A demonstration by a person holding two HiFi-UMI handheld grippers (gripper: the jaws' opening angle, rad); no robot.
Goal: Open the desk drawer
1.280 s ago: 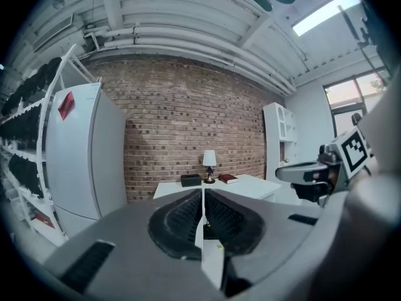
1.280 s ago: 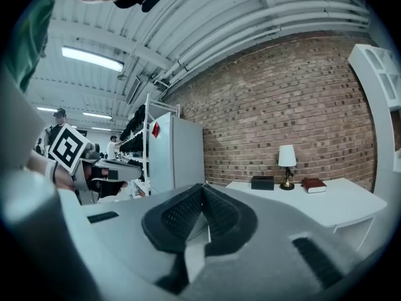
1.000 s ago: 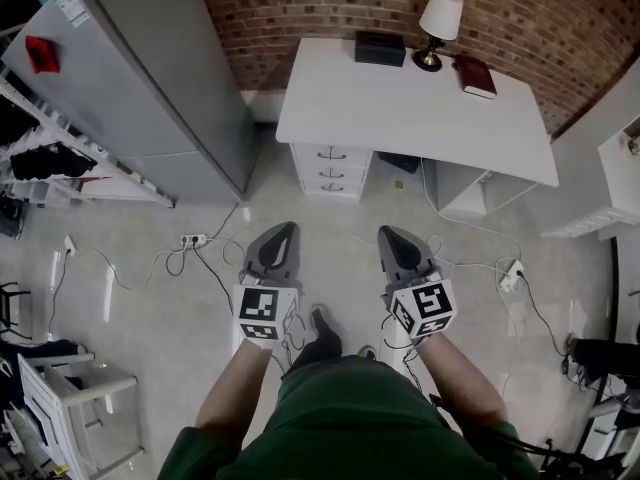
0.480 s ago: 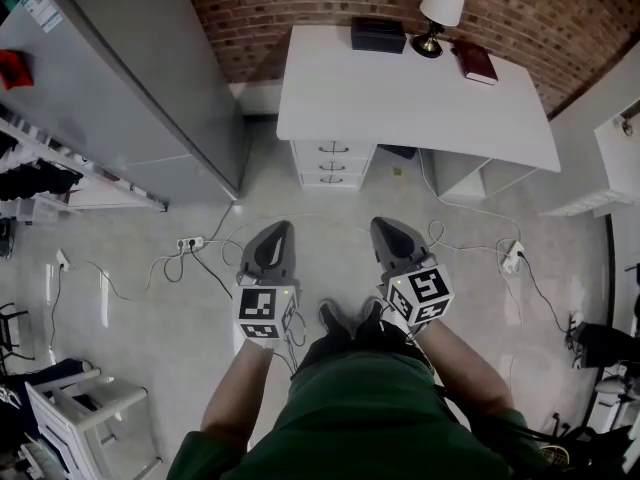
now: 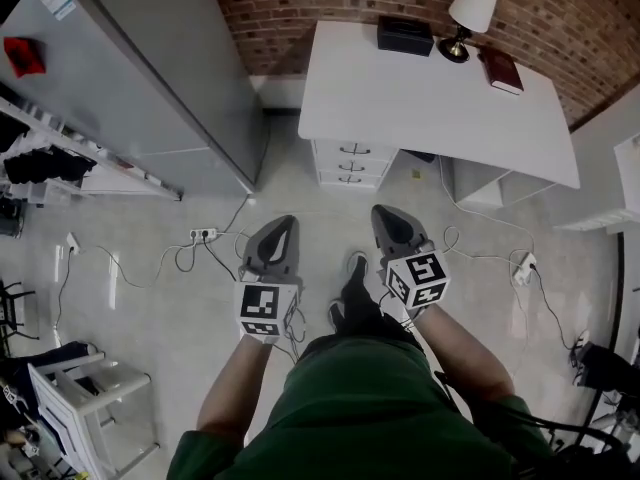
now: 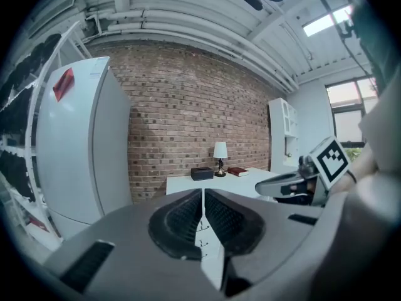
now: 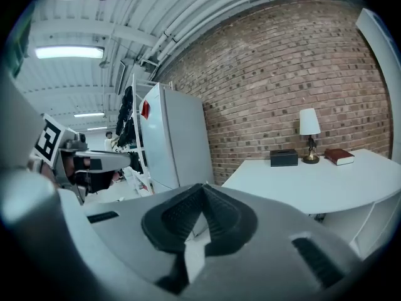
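At the far left a tall grey fridge (image 5: 150, 78) stands against the brick wall, with a red patch on its side and a wire rack beside it. On the floor in front of it lies a white power strip (image 5: 203, 234) with loose cables trailing across the concrete. My left gripper (image 5: 286, 224) hangs above the floor just right of that strip; in the left gripper view its jaws are pressed together with nothing between them. Ahead of it and well apart stands the white desk (image 5: 430, 98), and the drawer stack (image 5: 350, 164) sits under the desk's left end, three drawers one above another, all pushed in, their small dark handles facing me. My right gripper (image 5: 384, 213) is level with the left one, near it, and its jaws are likewise closed on nothing. On the desk's back edge, from left to right, sit a black box (image 5: 405, 35), a small lamp (image 5: 470, 8) with a white shade, and a dark red book (image 5: 500, 68). Neither gripper touches the desk.
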